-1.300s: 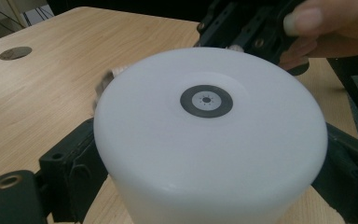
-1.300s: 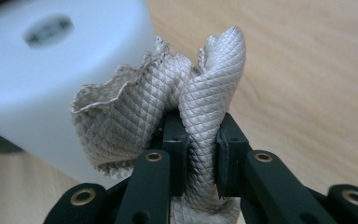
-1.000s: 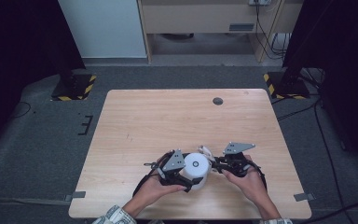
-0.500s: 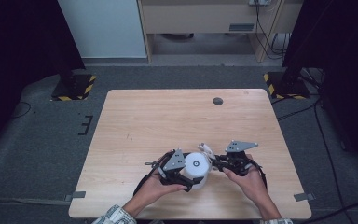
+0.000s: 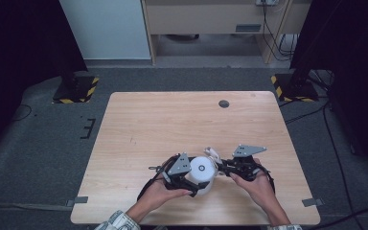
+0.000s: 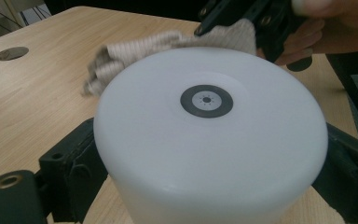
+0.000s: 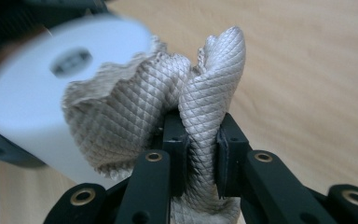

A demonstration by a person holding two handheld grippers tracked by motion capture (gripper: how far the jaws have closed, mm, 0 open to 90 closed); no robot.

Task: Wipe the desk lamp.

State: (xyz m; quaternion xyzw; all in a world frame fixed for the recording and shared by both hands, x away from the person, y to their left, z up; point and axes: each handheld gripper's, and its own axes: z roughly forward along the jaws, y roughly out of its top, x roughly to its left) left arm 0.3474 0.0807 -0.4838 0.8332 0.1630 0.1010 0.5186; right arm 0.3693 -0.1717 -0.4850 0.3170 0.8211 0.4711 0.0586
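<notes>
A white round lamp-like cylinder [image 5: 202,172] with a dark ring on its top face sits near the table's front edge. My left gripper [image 5: 191,179] is shut on it, its black jaws pressing both sides of the cylinder [image 6: 209,140]. My right gripper [image 5: 223,166] is shut on a beige quilted cloth [image 7: 191,116], bunched between its pads [image 7: 177,149]. The cloth [image 6: 168,46] lies against the cylinder's far upper edge, and the cylinder [image 7: 37,93] shows blurred to the left in the right gripper view.
The wooden table [image 5: 172,124] has a small dark round grommet [image 5: 224,103] near its far edge. Black stands with yellow-striped bases [image 5: 74,88] flank the table on the grey carpet. A cabinet stands behind.
</notes>
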